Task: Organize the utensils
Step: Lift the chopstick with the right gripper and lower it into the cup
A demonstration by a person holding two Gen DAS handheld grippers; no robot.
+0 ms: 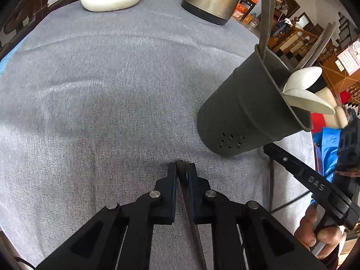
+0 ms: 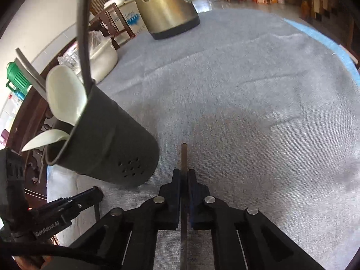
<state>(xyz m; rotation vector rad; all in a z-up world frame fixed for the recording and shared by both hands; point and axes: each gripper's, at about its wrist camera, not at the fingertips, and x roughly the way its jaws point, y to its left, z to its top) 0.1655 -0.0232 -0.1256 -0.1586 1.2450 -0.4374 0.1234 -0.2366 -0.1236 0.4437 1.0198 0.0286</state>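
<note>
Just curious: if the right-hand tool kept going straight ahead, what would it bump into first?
Probably the grey tablecloth: the right gripper, shut on a thin metal utensil, points over bare cloth. The dark holder sits off to its left.

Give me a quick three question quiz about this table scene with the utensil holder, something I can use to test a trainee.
1. True or false: the utensil holder lies flat on its side on the grey tablecloth.
2. Multiple choice: what is the left gripper shut on? A) a white spoon B) a thin dark utensil handle C) nothing
3. Fill in: the white spoons stick out of the holder's ____.

Key
1. False. It stands on its base; the fisheye makes it look tilted.
2. B. The right gripper also clamps a thin metal handle.
3. Open top, beside long metal handles. The kettle stands farther back.
</note>
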